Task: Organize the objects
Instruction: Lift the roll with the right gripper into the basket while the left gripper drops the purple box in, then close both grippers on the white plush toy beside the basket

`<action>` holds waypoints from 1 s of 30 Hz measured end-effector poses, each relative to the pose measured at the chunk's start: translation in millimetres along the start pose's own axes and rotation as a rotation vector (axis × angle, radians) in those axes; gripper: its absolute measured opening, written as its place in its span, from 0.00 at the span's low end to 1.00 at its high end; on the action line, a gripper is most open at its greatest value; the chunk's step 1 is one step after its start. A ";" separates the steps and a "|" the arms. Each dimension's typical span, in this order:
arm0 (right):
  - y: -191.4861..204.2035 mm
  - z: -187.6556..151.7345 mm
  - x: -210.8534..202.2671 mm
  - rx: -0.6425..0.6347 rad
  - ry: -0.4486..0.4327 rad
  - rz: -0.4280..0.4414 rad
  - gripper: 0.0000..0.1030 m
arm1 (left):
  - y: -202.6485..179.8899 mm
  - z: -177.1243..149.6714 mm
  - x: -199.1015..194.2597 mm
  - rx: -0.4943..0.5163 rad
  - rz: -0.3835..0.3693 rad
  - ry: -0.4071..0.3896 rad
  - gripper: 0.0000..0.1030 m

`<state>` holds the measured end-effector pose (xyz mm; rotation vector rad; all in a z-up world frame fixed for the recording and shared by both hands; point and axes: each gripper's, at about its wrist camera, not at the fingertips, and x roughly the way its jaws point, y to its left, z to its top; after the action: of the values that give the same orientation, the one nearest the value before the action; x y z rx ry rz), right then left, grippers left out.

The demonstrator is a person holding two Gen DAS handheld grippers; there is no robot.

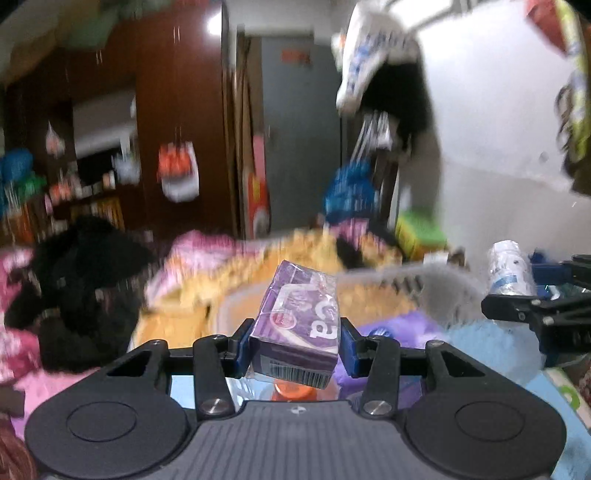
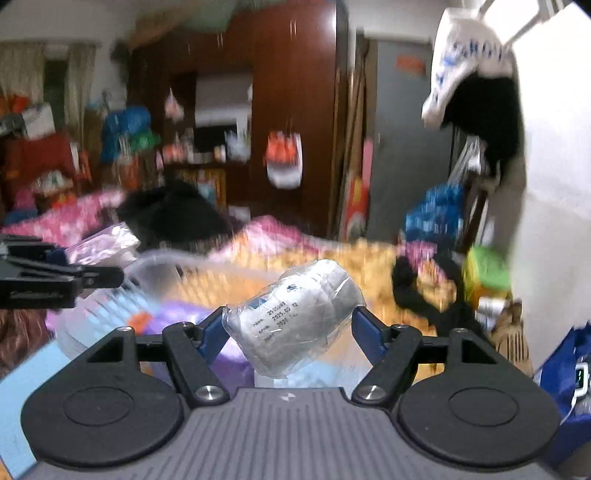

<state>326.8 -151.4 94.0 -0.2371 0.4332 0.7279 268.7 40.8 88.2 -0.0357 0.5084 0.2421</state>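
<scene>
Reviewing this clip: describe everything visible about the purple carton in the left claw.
The purple carton is a small box-shaped pack, seemingly cardboard under clear film, with white lettering, a round pinkish badge and a barcode on its near lower edge. It is tilted, clamped on two opposite sides by the blue pads of the left claw, lifted clear of the clutter below. Nothing else touches it.

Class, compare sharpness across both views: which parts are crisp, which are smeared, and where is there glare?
Left wrist view: purple carton in the left gripper crisp, room smeared, glare on the wardrobe. Right wrist view: wrapped white bottle in the right gripper sharp, background streaked.
</scene>
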 end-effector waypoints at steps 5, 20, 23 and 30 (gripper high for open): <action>1.4 -0.9 25.2 -0.004 0.087 0.013 0.72 | 5.9 1.9 28.2 -0.009 0.051 0.052 0.48; 3.4 -13.6 2.6 0.007 0.022 0.010 1.00 | -3.9 -7.3 15.0 0.078 0.036 -0.006 0.84; 0.2 -18.9 -15.3 0.039 -0.005 0.034 1.00 | -6.7 -15.6 -15.0 0.084 0.005 -0.077 0.84; 8.2 -83.6 -69.0 0.133 -0.143 0.111 1.00 | 10.5 -92.7 -78.2 0.033 -0.103 -0.150 0.84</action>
<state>250.4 -215.9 51.2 -0.0354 0.3595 0.8159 155.8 25.1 45.6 -0.0112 0.3597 0.1339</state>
